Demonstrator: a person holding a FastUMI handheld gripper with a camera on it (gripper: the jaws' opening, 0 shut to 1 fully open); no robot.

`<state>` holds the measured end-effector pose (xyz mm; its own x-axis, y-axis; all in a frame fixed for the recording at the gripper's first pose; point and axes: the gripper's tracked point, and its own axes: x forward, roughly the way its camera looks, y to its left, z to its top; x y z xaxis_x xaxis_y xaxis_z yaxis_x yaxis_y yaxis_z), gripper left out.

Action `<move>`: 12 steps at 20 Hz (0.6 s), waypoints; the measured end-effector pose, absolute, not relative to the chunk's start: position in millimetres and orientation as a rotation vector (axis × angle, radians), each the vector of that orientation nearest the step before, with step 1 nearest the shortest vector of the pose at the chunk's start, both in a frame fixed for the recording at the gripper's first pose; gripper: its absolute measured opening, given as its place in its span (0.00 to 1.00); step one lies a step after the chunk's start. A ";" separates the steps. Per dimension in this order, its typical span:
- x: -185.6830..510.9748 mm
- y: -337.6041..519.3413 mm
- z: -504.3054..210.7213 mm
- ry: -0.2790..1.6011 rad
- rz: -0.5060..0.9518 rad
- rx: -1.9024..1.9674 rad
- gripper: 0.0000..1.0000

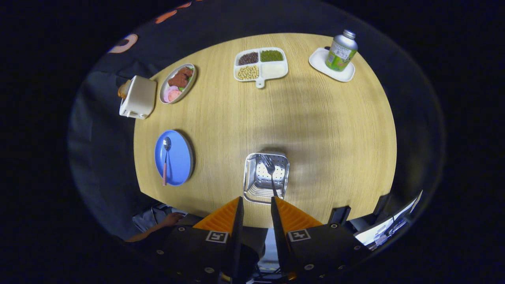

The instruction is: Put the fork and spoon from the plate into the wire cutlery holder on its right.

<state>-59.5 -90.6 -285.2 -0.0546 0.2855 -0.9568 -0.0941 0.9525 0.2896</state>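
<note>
Metal mesh and bare wood dominate the near field. Nearest the camera, the gripper (257, 205) hangs above the table with its two fingers parted and nothing between them; it is released, not grasping. Just ahead of the fingertips stands the wire cutlery holder (252, 179), a square perforated basket, and the fork (271, 173) already stands inside it, tines toward the far side, leaning against the wall nearest the right finger. This half of the task appears complete.

To the left of the holder, well apart from it, lies the blue plate (179, 157), and on it the spoon (165, 161), bowl pointing away, its patterned handle reaching to the plate's near rim. The step in hand is judged to be fetching this spoon. To do it well, the gripper should travel left over the open table (323, 130), turn so the fingers straddle the handle crosswise, and descend near the handle's middle; a thin handle lying flat on a plate is likely to slip, so the fingers should close low and squarely. Nothing stands between holder and plate.

Farther off, none obstructing: a white toaster (138, 98) at the left edge, an oval dish of food (178, 83), a divided tray of beans (260, 64), and a can (341, 51) on a white saucer (319, 61). A person's hand (171, 219) rests below the table's near edge.
</note>
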 end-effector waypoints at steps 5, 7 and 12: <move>-37.1 -68.8 -255.9 1.302 0.330 0.093 0.63; -26.4 -51.4 -240.3 1.177 0.326 0.114 0.70; 0.4 -16.4 -196.6 0.830 0.311 0.107 0.85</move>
<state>0.4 -16.4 -196.6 0.6321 0.3133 -0.7087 -0.2301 0.9493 0.2143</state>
